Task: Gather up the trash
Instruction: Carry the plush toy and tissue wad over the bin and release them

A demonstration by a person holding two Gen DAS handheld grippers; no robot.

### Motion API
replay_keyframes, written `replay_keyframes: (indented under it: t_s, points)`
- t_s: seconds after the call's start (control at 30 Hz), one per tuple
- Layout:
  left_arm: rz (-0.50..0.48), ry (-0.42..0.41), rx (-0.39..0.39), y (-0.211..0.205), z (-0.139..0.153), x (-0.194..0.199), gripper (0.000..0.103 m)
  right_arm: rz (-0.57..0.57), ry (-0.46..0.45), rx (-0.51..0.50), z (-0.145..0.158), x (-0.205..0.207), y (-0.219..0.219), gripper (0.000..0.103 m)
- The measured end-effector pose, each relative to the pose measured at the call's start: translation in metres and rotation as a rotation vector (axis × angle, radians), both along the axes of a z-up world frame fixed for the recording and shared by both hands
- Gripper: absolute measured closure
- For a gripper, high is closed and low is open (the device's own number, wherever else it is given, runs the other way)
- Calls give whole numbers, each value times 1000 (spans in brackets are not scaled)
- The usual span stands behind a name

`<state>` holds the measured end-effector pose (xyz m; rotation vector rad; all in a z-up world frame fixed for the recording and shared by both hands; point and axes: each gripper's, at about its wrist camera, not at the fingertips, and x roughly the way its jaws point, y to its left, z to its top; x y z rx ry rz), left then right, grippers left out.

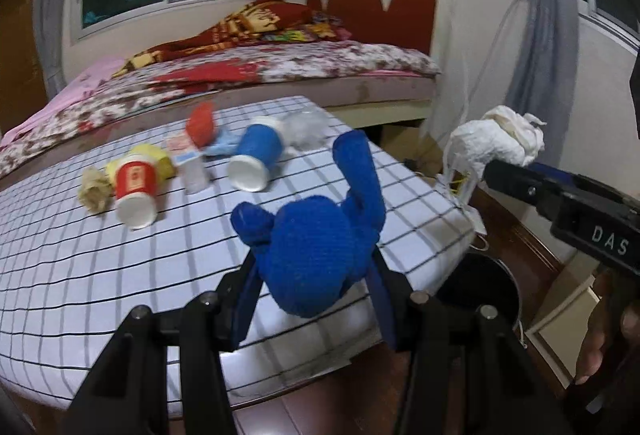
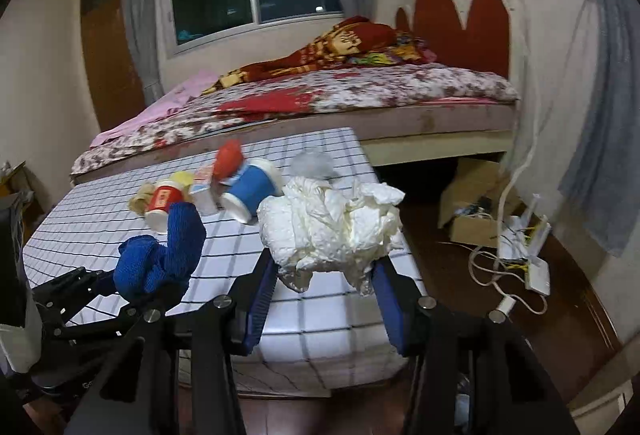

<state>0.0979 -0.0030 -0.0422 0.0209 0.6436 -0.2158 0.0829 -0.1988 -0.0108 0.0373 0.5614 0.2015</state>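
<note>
- The left gripper (image 1: 316,275) is clamped on a knotted blue cloth (image 1: 316,247), a fuzzy knit lump with one long end sticking upward, held above the near edge of the table (image 1: 80,275).
- The right gripper (image 2: 326,271) pinches a crumpled white tissue wad (image 2: 332,231), soft and creased, between its blue pads, also over the table's near edge.
- In the left wrist view a dark round bin (image 1: 492,291) sits on the floor just beside the table, partly hidden by the left gripper.
- The table wears a white cloth with a black grid.
- Farther back lie a blue paper cup (image 1: 256,159) and a red paper cup (image 1: 134,191), both tipped on their sides, with a tan paper ball (image 1: 94,191), a small carton (image 1: 188,151) and a red wrapper (image 1: 202,123) around them.
- Beyond stands a bed (image 2: 360,91) with a floral cover.
</note>
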Motion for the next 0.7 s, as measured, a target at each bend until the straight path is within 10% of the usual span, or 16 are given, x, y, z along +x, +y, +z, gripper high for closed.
replay_keyframes:
  t_s: [0.7]
  points:
    - [-282, 88, -9, -147, -26, -7, 52, -221, 90, -2, -32, -43, -153, 53]
